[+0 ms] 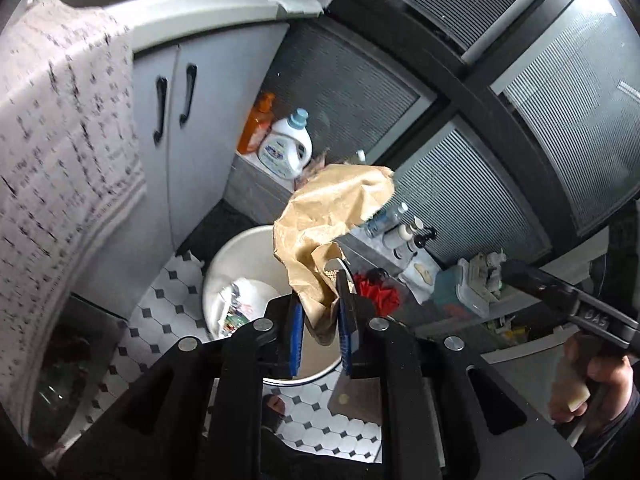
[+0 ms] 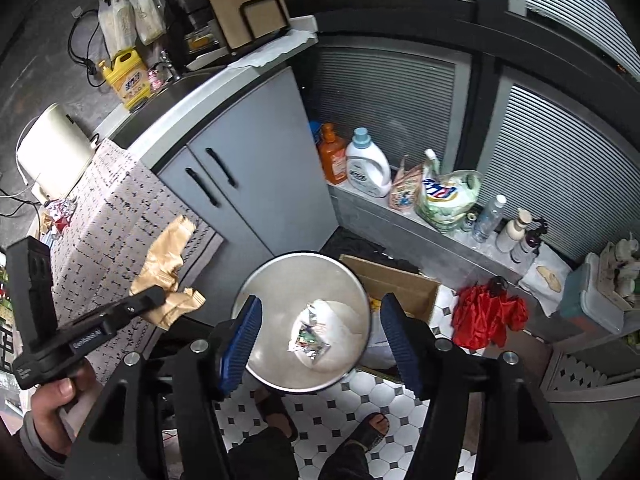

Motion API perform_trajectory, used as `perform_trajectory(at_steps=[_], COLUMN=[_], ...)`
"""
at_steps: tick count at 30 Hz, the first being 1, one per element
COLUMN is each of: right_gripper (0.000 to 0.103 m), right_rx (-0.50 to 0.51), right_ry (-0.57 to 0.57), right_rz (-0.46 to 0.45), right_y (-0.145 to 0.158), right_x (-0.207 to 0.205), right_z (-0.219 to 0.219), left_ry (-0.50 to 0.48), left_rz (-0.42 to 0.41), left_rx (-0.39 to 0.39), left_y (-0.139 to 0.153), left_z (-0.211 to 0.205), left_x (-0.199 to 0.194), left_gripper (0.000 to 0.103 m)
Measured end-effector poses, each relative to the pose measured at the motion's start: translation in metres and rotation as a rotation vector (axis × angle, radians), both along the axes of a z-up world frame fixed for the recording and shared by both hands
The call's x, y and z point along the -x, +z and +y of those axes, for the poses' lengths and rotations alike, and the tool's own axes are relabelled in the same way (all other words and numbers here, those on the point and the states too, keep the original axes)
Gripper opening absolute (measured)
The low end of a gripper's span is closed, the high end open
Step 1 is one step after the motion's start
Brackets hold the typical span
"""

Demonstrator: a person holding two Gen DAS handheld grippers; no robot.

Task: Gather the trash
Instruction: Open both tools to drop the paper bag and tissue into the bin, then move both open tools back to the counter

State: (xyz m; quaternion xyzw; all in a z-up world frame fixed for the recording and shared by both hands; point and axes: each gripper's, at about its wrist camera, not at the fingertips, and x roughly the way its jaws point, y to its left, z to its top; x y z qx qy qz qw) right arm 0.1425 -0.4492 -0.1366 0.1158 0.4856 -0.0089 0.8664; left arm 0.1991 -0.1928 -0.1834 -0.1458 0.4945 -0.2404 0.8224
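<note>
Left gripper point(image 1: 320, 320): blue pads clamped on the lower end of a crumpled brown paper bag point(image 1: 332, 220); the bag rises up and away from the fingers, held in the air over the round white bin point(image 1: 224, 264). In the right wrist view the same bag point(image 2: 166, 268) hangs from the left gripper point(image 2: 156, 296) in front of the patterned cloth, to the left of the bin and not over its mouth from that angle.

Right gripper point(image 2: 320, 344): jaws well apart, nothing between them. Through the gap, the bin point(image 2: 260, 280) seen from above. Inside it, a white wrapper with coloured print point(image 2: 312, 332) lies on the bottom.

Floor point(image 2: 400, 404): white octagonal tiles with small black diamonds. The person's feet in dark sandals point(image 2: 372, 428) stand just short of the bin. An open cardboard box point(image 2: 404, 284) sits touching the bin's far right side; a red cloth bundle point(image 2: 488, 316) lies beyond it.

Cabinet point(image 2: 256, 192): grey, two doors with black handles, under a pale counter. A speckled patterned cloth point(image 2: 112, 204) drapes over the counter edge. Yellow jug point(image 2: 128, 76) beside the sink.

Low grey ledge point(image 2: 360, 204) along ribbed dark-framed panels: orange bottle point(image 2: 334, 156), white detergent jug point(image 2: 368, 164), plastic bags, clear water bottle point(image 2: 488, 216), small pump bottles.
</note>
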Motion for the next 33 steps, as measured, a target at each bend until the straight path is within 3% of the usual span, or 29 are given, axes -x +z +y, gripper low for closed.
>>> perform_trajectory(at_steps=[6, 15, 24, 28, 33], right_gripper=[0.064, 0.065, 0.076, 0.096, 0.095], right_rx=[0.03, 0.013, -0.018, -0.001, -0.024], right_ry=[-0.025, -0.019, 0.055, 0.072, 0.108], right_rz=[-0.002, -0.007, -0.056, -0.107, -0.124], right_y=[0.001, 0.001, 0.016, 0.028, 0.036], right_x=[0.013, 0.011, -0.011, -0.023, -0.042], right_z=[-0.02, -0.023, 0.018, 0.043, 0.073], left_ry=[-0.021, 0.032, 0.109, 0.167, 0.246], left_rz=[0.028, -0.004, -0.074, -0.101, -0.124], left_rx=[0.031, 0.018, -0.032, -0.061, -0.085], left_y=[-0.019, -0.007, 0.028, 0.043, 0.058], left_z=[-0.017, -0.006, 0.034, 0.06, 0.099], left_x=[0.003, 0.006, 0.006, 0.004, 0.001], left_gripper=[0.044, 0.063, 0.08, 0.094, 0.097])
